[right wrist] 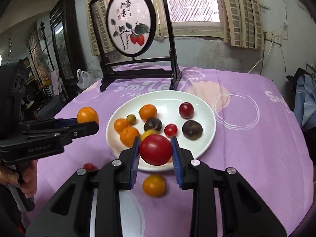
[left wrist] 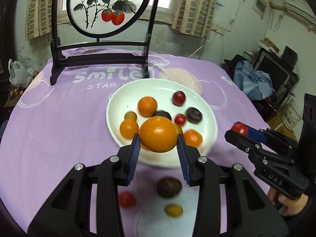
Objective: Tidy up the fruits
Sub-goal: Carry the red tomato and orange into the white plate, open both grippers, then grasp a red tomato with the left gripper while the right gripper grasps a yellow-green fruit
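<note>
The left gripper (left wrist: 158, 138) was clamped on an orange fruit (left wrist: 158, 134), its blue-padded fingers (left wrist: 134, 148) pressing the fruit's two sides, and it was held raised over the near rim of the white plate (left wrist: 126, 96). In the right wrist view the same gripper (right wrist: 92, 123) reached in level from the left, the person's left hand (right wrist: 27, 179) wrapped round its handle below, and the orange fruit (right wrist: 87, 115) stood out at its tip, beside the plate's left edge.

The right gripper (right wrist: 155, 150) was closed on a red tomato (right wrist: 155, 149), also poised above the plate's (right wrist: 207, 118) near rim. From the left wrist view it (left wrist: 238, 130) came in from the right, angled slightly upward toward the plate, with the tomato (left wrist: 240, 128) at its end and the right hand (left wrist: 290, 203) gripping the handle low at the frame edge.

The plate sat on a purple tablecloth (left wrist: 59, 118) and held several small oranges, red and dark fruits. Loose on the cloth near the plate's front lay a dark brown fruit (left wrist: 169, 187), a small red fruit (left wrist: 127, 199) and a yellow-orange fruit (left wrist: 173, 210). A framed round painting on a dark stand (left wrist: 102, 7) stood behind the plate
</note>
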A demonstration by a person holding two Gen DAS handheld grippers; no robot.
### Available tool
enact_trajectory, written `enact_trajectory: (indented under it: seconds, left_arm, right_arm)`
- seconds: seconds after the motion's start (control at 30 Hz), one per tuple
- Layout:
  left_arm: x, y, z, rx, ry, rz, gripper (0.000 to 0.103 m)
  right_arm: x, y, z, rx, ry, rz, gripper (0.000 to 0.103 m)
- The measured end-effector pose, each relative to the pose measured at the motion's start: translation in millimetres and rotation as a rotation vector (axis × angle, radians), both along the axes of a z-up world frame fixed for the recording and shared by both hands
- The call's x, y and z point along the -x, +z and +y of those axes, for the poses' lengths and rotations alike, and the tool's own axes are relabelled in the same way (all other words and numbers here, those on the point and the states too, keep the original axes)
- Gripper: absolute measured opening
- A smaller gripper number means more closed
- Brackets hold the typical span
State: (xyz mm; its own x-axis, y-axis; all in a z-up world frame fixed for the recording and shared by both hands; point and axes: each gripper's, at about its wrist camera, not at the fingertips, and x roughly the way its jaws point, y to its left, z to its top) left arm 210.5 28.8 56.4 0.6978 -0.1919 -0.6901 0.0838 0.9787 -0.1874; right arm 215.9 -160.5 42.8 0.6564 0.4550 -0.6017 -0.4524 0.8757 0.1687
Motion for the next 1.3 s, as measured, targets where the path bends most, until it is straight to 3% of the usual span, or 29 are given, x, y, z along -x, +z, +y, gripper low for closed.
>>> enact_trajectory:
  seconds: [0.33, 0.5, 0.57, 0.6, 0.63, 0.7, 0.9, 1.03, 1.07, 1.17, 1.3]
  left_arm:
    - [-68, -32, -5, -0.048, 0.059, 0.083, 0.038]
    - [-85, -41, -9, -0.078, 0.07, 0.108, 0.039]
    - [-88, -44, -7, -0.065, 0.085, 0.122, 0.04]
    - [-89, -46, -3, -0.045, 0.1, 0.126, 0.049]
    - [-88, -45, -2, -0.032, 0.107, 0.113, 0.063]
    - [-82, -40, -2, -0.052, 0.132, 0.072, 0.075]
    - [-66, -23, -4, -0.072, 0.102, 0.034, 0.075]
    - [-46, -14, 3, -0.061, 0.112, 0.015, 0.084]
    - [-42, -13, 3, -0.061, 0.116, 0.01, 0.084]
    - [-26, -11, 7, -0.05, 0.118, -0.004, 0.084]
    - [-5, -14, 8, -0.038, 0.114, -0.005, 0.084]
  right_arm:
    - [-66, -31, 12, -0.005, -0.068, 0.089, 0.031]
    - [-79, -43, 17, -0.001, -0.094, 0.128, 0.031]
    - [-83, -47, 17, -0.007, -0.112, 0.148, 0.036]
    - [-84, -48, 17, -0.013, -0.115, 0.156, 0.036]
    - [-84, -49, 16, -0.019, -0.114, 0.163, 0.037]
    - [-82, -49, 15, -0.021, -0.116, 0.163, 0.037]
    - [-69, -45, 3, -0.053, -0.116, 0.162, 0.037]
    - [-54, -41, -9, -0.07, -0.12, 0.164, 0.037]
    - [-51, -40, -12, -0.076, -0.122, 0.162, 0.038]
    - [-37, -37, -22, -0.093, -0.138, 0.144, 0.054]
    - [-19, -36, -27, -0.081, -0.131, 0.14, 0.055]
